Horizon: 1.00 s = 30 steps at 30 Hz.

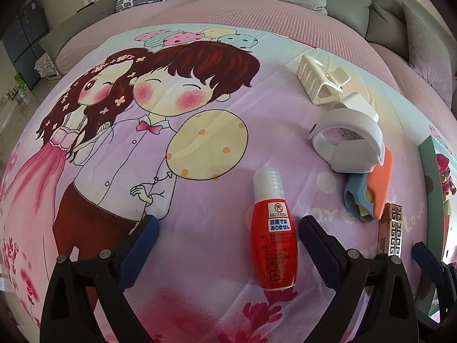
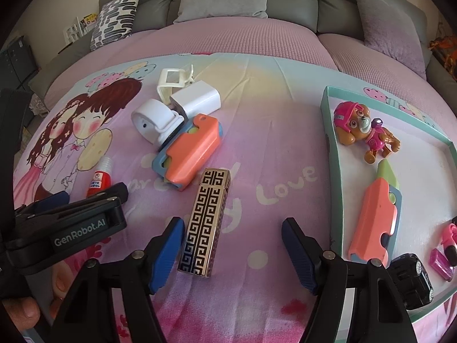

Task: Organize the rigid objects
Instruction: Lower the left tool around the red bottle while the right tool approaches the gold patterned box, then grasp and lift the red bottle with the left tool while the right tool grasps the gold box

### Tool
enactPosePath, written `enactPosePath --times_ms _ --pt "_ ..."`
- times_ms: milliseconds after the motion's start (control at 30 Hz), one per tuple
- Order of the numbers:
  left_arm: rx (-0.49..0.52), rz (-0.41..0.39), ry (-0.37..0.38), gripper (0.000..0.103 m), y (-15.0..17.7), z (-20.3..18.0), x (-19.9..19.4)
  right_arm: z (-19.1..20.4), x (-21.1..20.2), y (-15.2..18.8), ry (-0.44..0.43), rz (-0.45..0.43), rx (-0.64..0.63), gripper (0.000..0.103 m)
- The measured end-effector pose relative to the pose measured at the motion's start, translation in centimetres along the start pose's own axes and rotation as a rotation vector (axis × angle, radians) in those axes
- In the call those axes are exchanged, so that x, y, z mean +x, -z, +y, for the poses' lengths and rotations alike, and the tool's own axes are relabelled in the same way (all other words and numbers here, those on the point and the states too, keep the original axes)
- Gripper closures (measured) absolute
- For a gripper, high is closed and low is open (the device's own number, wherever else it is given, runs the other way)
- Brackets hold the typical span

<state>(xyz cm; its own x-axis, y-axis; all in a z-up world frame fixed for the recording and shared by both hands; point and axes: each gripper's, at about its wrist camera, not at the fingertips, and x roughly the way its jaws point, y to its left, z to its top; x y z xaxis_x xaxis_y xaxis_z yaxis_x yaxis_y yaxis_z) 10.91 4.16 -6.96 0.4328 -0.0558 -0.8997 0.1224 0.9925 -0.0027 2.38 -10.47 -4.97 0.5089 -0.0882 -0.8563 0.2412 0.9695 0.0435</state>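
Bottle left of lighter; tray right.

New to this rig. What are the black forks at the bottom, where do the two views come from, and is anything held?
No robot: a person holds a two-finger claw in each hand, each with a fisheye camera looking along its fingers. In the left view, the left claw stands open around a red bottle lying on the cartoon blanket. In the right view, the right claw is open over a gold patterned case; its fingers do not press on it. Nothing is held. On the right, a teal tray holds a puppy figure and other toys.
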Motion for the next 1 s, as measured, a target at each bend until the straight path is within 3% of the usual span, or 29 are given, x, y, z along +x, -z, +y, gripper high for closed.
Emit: enactPosePath --times_ms 167,500,700,833,1000 --pt "-0.021 -0.008 -0.003 0.003 0.4 0.2 -0.5 -0.1 -0.1 0.0 -0.004 0.000 0.004 0.032" --pt "0.019 -0.012 -0.014 0.005 0.6 -0.4 -1.1 -1.0 -0.2 -0.1 -0.002 -0.010 0.043 0.054" --pt "0.059 -0.034 0.016 0.031 0.6 -1.2 -2.0 -1.5 -0.4 -0.1 -0.015 -0.015 0.071 0.068" --pt "0.078 -0.043 0.048 0.058 0.6 -1.6 -2.6 -1.7 -0.4 -0.1 -0.021 -0.018 0.084 0.071" --pt "0.076 -0.036 0.095 0.073 0.4 -1.4 -2.6 -1.5 -0.3 -0.1 -0.019 -0.024 0.077 0.072"
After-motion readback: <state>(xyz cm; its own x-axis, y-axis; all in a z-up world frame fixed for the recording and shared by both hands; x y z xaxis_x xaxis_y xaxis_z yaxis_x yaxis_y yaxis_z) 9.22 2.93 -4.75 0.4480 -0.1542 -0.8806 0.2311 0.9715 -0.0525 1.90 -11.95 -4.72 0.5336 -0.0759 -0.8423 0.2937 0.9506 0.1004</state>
